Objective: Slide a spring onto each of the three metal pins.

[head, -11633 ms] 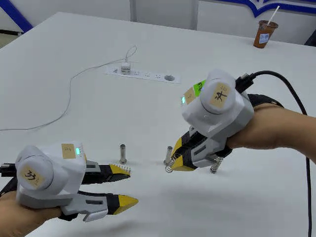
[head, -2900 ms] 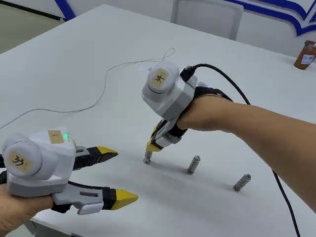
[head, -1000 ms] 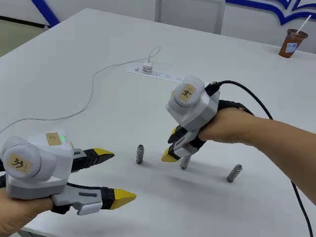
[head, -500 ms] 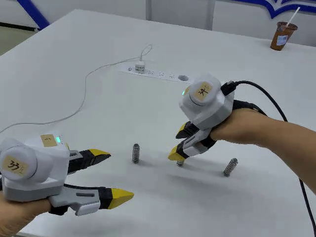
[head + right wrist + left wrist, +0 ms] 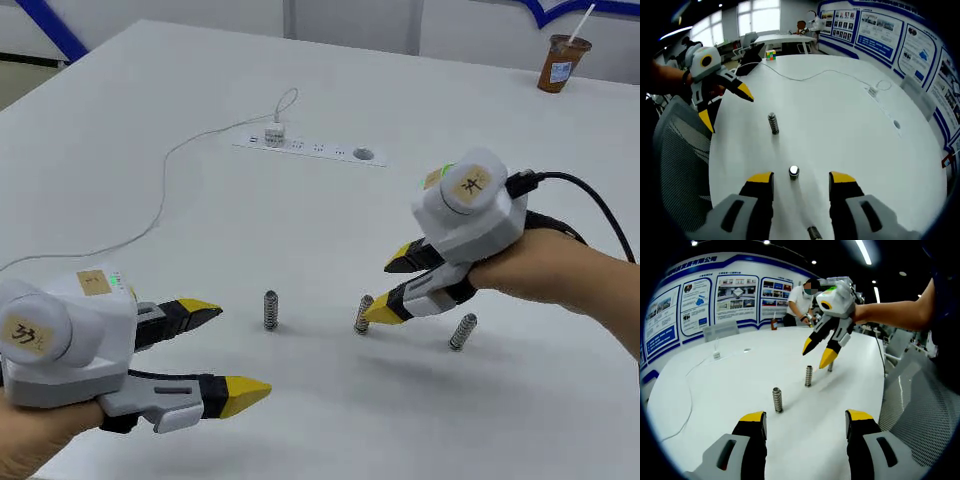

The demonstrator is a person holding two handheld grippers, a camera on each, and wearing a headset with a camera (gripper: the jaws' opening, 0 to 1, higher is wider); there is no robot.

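Springs, three, standing in a row on the surface (image 5: 300, 230): left spring (image 5: 270, 310), middle spring (image 5: 363, 314), right spring (image 5: 462, 331), the last leaning. Pin (image 5: 794, 172) top shows inside the middle spring, so fitted; task judged done. Right tool (image 5: 382, 292): jaws wide, empty, at 2 o'clock of middle spring, probably held off to avoid tipping it. Left tool (image 5: 240, 348): jaws wide, empty, at 7 o'clock of left spring, parked aside

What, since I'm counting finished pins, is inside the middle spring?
In the right gripper view, a pin shows as a shiny round top inside the middle spring. The coils cover its shaft.
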